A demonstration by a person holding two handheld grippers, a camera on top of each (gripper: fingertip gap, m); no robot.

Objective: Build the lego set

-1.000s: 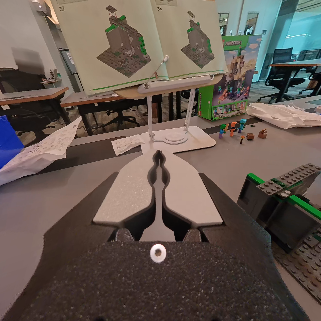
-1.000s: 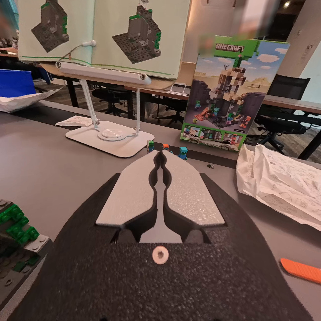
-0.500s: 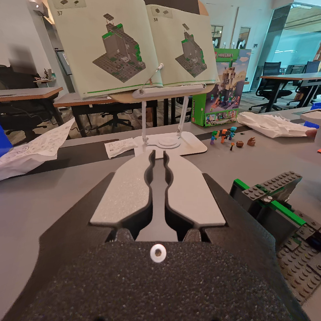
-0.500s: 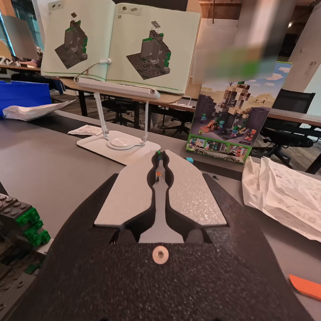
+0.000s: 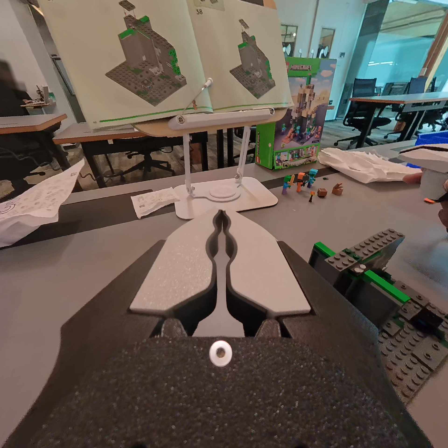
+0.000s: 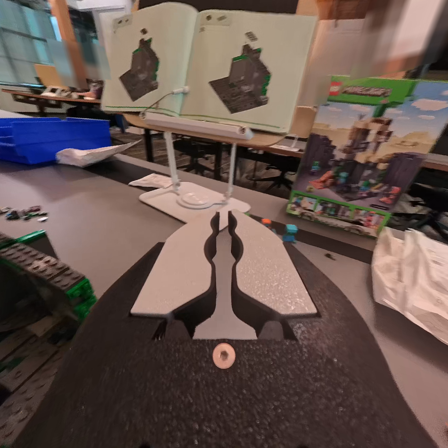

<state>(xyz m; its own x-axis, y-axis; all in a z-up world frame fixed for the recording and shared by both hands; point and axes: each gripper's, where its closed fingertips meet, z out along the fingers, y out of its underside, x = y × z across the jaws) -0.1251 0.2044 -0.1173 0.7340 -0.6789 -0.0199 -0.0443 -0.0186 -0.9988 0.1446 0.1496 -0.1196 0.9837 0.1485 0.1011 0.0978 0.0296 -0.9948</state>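
Left wrist view shows the left claw [image 5: 221,214] hanging over bare bench [image 5: 72,278] with its tips all but touching and nothing between them. The build [image 5: 378,271], a dark grey and green block with a studded plate tilted on top, sits just to its right on a studded baseplate. The right claw [image 6: 223,214] is narrowly parted, also empty, and points at the base of the stand [image 6: 194,201] that props the open manual [image 6: 206,68].

Neither claw holds a brick, so the step in hand looks like reading the open pages and fetching the next piece. To do it well, I would match the small plate drawn above the model on the page to a loose part first. Then open the claw only a little wider than that part, grip it by its long sides, and keep it level so the studs line up. The other claw should brace the build before any pressing, since that tilted plate looks only loosely seated.

Much is hard to make out. The right wrist view is smeared by motion, so the loose bricks [image 6: 23,214] at far left are only coloured specks. The build is cut off at the frame edge in both views. The minifigures [image 5: 299,180] near the box [image 5: 295,114] are small. At the left view's right edge the other claw is only partly in frame.
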